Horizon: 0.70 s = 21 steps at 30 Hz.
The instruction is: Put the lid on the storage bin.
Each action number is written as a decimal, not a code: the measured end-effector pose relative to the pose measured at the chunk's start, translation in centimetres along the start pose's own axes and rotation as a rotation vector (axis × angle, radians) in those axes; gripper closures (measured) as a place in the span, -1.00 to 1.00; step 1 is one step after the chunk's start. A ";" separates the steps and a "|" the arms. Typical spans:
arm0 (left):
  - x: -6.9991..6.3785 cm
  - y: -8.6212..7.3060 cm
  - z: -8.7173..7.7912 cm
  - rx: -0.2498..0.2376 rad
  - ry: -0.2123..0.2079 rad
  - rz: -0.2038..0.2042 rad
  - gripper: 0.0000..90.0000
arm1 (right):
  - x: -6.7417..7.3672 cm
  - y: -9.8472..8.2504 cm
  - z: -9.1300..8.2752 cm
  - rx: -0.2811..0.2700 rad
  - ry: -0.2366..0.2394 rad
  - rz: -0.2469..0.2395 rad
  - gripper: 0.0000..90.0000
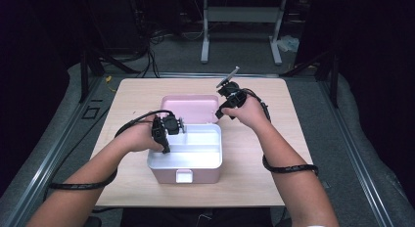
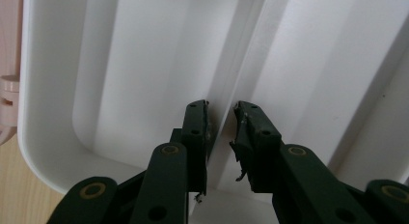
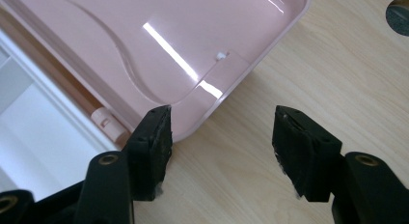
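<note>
High view: pink plastic storage box (image 1: pixel 185 174) mid-table, lid (image 1: pixel 191 108) flat behind. Left gripper (image 2: pixel 222 119) jaws narrow, pinching divider wall (image 2: pixel 226 89) of white inner tray (image 1: pixel 203 158). Right gripper (image 3: pixel 222 132) wide, empty, beside lid corner. Risk: thin wall slipping from pinch, tray tilting.

Left gripper (image 2: pixel 222 125) view: white tray (image 2: pixel 144 64) cut off at the top, right and bottom edges; its dividing rib (image 2: pixel 241 55) runs down between the two jaws, and contact between pads and rib cannot be resolved. Pink box (image 2: pixel 9 98): a sliver at the left edge.

Right gripper (image 3: pixel 222 137) view: pink lid (image 3: pixel 169 40) cropped at top and left; dark round shape (image 3: pixel 399 14) at the far right edge, cut off, not identifiable.

High view: left hand (image 1: pixel 139 136) and gripper body hide the tray's left part. Box interior below the tray hidden. Background beyond the surface (image 1: pixel 274 153) too dark to read.
</note>
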<state>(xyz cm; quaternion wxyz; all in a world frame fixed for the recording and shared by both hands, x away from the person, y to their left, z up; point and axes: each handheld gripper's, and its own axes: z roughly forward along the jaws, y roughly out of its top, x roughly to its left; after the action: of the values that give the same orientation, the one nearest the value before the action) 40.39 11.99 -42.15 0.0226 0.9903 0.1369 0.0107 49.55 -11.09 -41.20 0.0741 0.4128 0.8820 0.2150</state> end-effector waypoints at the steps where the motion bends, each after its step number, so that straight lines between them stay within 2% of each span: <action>1: 0.0 0.0 0.0 -0.001 -0.001 -0.002 0.64 | -0.1 0.2 0.1 -0.001 -0.008 0.007 -0.08; 9: 0.0 -0.1 0.0 -0.004 0.001 -0.003 0.64 | -0.8 1.4 1.1 -0.024 -0.035 0.062 -0.09; 14: 0.0 -0.1 0.0 -0.005 0.000 -0.004 0.64 | -1.2 2.0 1.9 -0.027 -0.019 0.111 -0.07; 15: 0.0 -0.1 0.0 -0.005 0.000 -0.005 0.64 | -1.2 2.1 2.0 -0.026 -0.040 0.119 -0.06; 16: -0.1 0.0 0.0 -0.004 0.002 -0.005 0.64 | -1.3 2.2 2.1 -0.026 -0.037 0.125 -0.06; 21: -0.1 0.1 0.0 0.009 0.002 -0.002 0.64 | -1.4 2.9 2.4 -0.028 -0.045 0.130 0.02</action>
<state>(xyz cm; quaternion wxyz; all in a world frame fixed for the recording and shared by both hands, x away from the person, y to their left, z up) 40.34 11.88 -42.12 0.0181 0.9902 0.1381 0.0113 53.20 -9.72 -42.15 0.0855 0.4728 0.8484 0.2224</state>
